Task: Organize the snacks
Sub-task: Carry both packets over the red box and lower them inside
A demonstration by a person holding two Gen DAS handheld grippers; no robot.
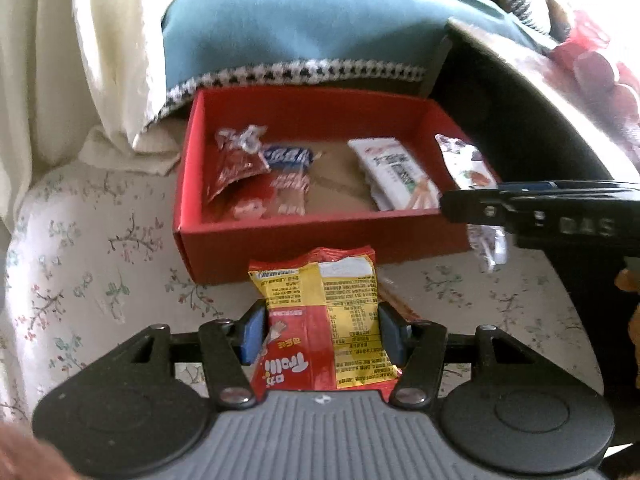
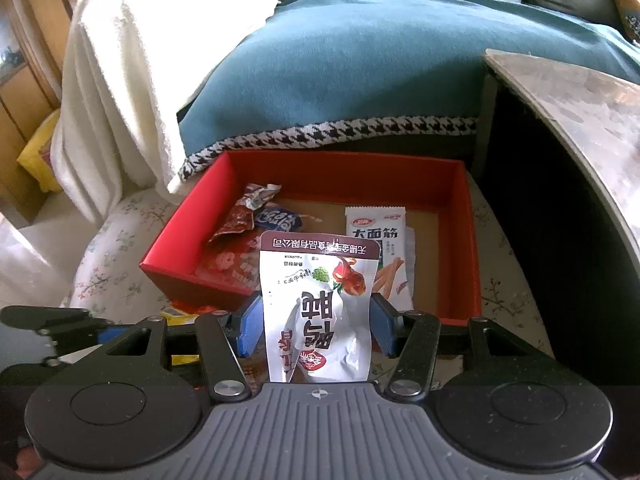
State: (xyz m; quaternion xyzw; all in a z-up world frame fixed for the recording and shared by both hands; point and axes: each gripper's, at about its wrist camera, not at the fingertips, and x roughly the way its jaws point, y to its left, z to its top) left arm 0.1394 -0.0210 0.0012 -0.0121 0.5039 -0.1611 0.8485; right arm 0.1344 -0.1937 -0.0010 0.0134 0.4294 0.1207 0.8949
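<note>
My left gripper (image 1: 322,336) is shut on a yellow and red Trolli snack packet (image 1: 320,304), which stands up between the blue pads just in front of the red box (image 1: 320,232). The right gripper (image 2: 316,328) is shut on a white pouch (image 2: 316,304) with a red meat picture, held over the near wall of the red box (image 2: 192,284). In the left wrist view that right gripper (image 1: 472,208) reaches in from the right with the white pouch (image 1: 468,168) at the box's right wall. Inside lie a dark red wrapper (image 1: 234,164), a blue bar (image 1: 288,157) and a white stick-snack packet (image 1: 396,172).
The box rests on a floral cushion (image 1: 92,264). Behind it a teal blanket (image 2: 360,72) with houndstooth trim hangs down, with a cream towel (image 2: 132,60) to its left. A dark table with a marble top (image 2: 580,120) stands close on the right.
</note>
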